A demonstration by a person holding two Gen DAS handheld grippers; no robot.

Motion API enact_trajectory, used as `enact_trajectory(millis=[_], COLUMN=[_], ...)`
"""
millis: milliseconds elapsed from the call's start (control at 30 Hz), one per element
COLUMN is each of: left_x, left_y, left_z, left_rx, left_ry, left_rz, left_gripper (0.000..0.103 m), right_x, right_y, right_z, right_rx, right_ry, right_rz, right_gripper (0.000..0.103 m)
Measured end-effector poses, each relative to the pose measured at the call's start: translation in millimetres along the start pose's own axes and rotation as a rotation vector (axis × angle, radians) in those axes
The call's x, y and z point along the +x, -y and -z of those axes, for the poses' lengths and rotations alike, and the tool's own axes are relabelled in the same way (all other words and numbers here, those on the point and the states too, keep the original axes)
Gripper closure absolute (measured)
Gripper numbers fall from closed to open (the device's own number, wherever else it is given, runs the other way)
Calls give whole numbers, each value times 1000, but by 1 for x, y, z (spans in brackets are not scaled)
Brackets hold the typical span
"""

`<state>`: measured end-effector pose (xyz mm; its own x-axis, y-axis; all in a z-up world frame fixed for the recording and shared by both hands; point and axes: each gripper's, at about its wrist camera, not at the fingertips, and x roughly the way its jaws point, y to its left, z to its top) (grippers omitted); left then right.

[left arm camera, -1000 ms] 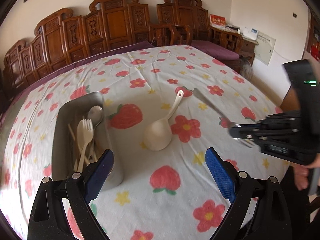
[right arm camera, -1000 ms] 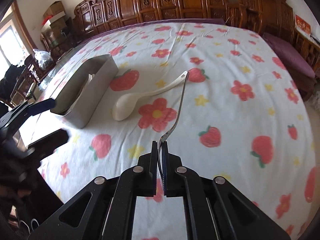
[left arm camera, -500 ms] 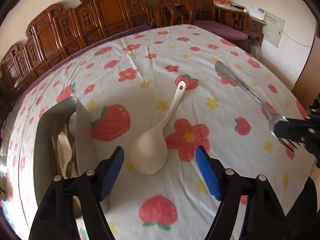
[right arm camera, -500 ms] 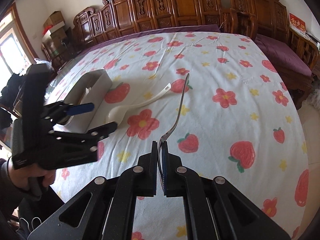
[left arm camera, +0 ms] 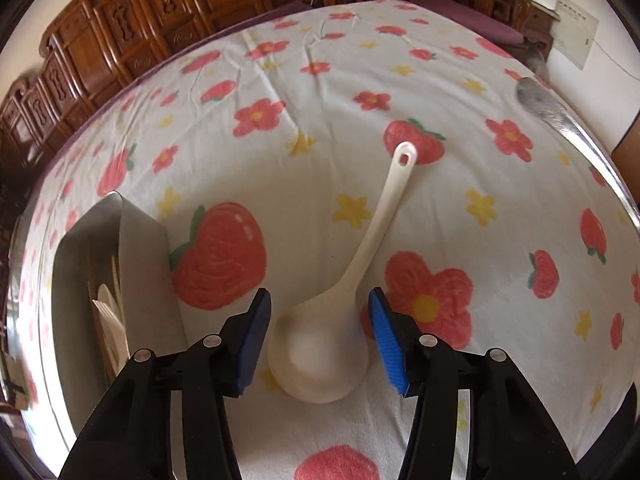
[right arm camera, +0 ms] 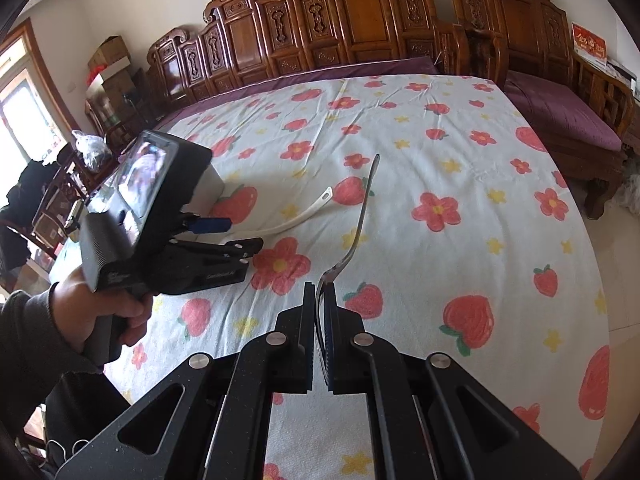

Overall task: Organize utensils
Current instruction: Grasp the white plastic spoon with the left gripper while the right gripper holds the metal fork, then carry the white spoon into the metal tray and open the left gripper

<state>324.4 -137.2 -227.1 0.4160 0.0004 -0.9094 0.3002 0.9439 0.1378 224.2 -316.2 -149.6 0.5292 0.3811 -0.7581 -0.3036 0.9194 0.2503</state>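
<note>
A cream plastic ladle point(left arm camera: 320, 356) lies on the flowered tablecloth, handle pointing away to the far right. My left gripper point(left arm camera: 318, 320) is open, low over the table, with its blue pads on either side of the ladle's bowl. My right gripper point(right arm camera: 319, 304) is shut on a metal fork point(right arm camera: 358, 224) by its tines end, handle pointing forward above the table. The fork's handle also shows at the right edge of the left wrist view point(left arm camera: 568, 128). The left gripper body point(right arm camera: 160, 236) and the ladle's handle point(right arm camera: 304, 216) show in the right wrist view.
A grey utensil box point(left arm camera: 144, 272) with white plastic cutlery inside stands just left of the ladle. Carved wooden chairs point(right arm camera: 360, 36) line the table's far side. A purple-cushioned bench point(right arm camera: 560, 112) stands at the right.
My left gripper has moved forward and down until its open pads flank the ladle's bowl. My right gripper has lifted and drawn back, still holding the fork.
</note>
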Motion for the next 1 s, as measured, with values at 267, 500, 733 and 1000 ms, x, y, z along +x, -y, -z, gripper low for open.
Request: enact_trajectory(millis=[267,500,733,1000], left_x=[8,-4,-23,-36], left_y=[-1,14,9,6], left_z=[-8,-11,-11,-4], left_rx=[-3,83,88,75], left_ry=[-33,-22,10,42], left_rz=[26,-1,-28,-36], left_gripper=[67,95,102,102], right_x=[0,-1,0,-3], right_y=[2,1,-5,-7], right_z=[-1,0,0,0], right_rx=[5,3,-14,-21], right_ry=[-6,-4,-5,3], right_rz=[3,4,-5,-2], right_gripper=[98,97,97,97])
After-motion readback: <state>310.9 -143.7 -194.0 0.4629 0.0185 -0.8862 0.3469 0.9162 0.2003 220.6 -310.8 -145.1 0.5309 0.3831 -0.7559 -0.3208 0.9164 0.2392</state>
